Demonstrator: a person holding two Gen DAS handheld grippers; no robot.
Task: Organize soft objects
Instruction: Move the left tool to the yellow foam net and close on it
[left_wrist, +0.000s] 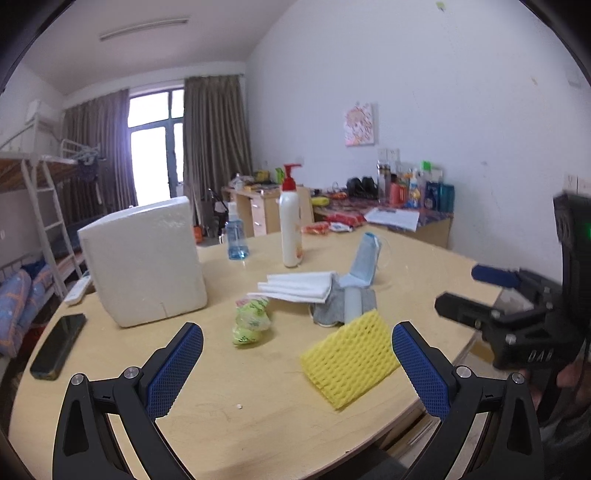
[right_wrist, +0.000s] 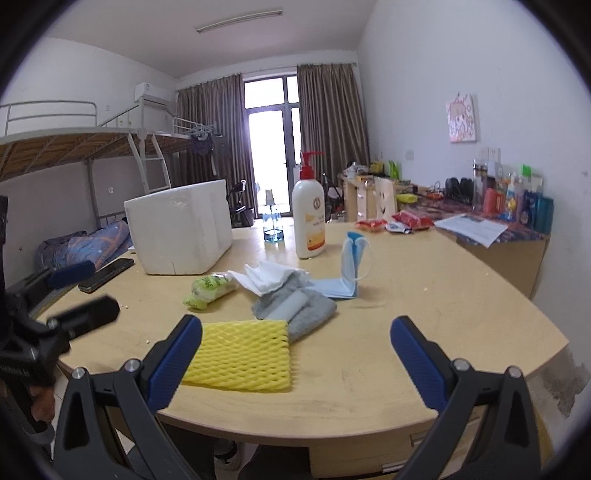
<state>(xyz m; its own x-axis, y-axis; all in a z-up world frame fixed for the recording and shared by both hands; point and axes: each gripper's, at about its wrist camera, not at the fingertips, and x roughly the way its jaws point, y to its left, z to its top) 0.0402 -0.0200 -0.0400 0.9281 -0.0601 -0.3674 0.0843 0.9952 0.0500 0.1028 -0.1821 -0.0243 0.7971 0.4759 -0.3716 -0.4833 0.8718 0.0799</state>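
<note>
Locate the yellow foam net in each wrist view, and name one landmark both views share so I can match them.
Left wrist view: the yellow foam net lies lower right of centre, just inside the left gripper's right finger.
Right wrist view: the net lies lower left of centre, beside the right gripper's left finger.
Shared landmark: the white pump bottle with the red top, standing behind the pile.

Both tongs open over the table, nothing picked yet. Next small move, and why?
Probably lower the left tongs onto the yellow foam net and close. It lies flat at the near table edge, nearest of the soft things, and only its far corner meets the grey cloth. The right tongs are open too and hold nothing. The white foam box looks like the likely destination.
</note>
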